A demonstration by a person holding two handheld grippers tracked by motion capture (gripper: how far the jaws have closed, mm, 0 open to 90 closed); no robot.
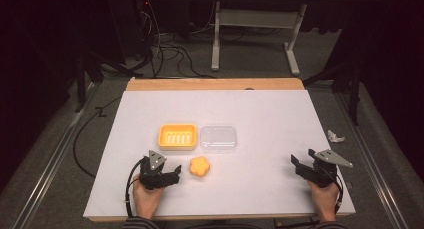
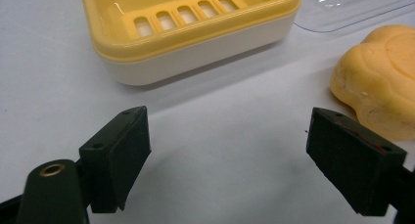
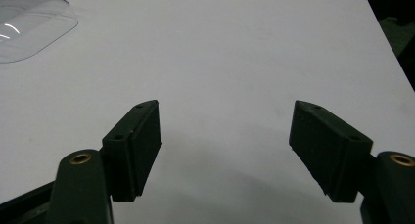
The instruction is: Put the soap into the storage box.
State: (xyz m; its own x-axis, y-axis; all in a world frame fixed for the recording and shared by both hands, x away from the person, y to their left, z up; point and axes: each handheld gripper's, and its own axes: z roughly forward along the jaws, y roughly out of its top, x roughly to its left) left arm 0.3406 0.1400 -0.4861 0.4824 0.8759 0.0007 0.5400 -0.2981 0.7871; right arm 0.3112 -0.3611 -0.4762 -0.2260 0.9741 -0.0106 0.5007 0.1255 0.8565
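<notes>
While both grippers rest spread and empty, the left gripper (image 1: 172, 174) sits just beside the soap (image 1: 199, 166), at its 9 o'clock, seemingly poised to grasp it for the dish (image 1: 177, 137) at 11 o'clock; the right gripper (image 1: 298, 166) idles well apart.

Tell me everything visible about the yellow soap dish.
The soap dish is a rounded rectangle in two parts: a glossy yellow slotted tray seated in a cream-white base, both apparently plastic. Five drain slots cross its floor. It is empty and sits upright and flat on the white table. The clear lid lies right beside it; contact is unclear. The orange soap lies apart, nearer the person. No tongs touch it.
</notes>
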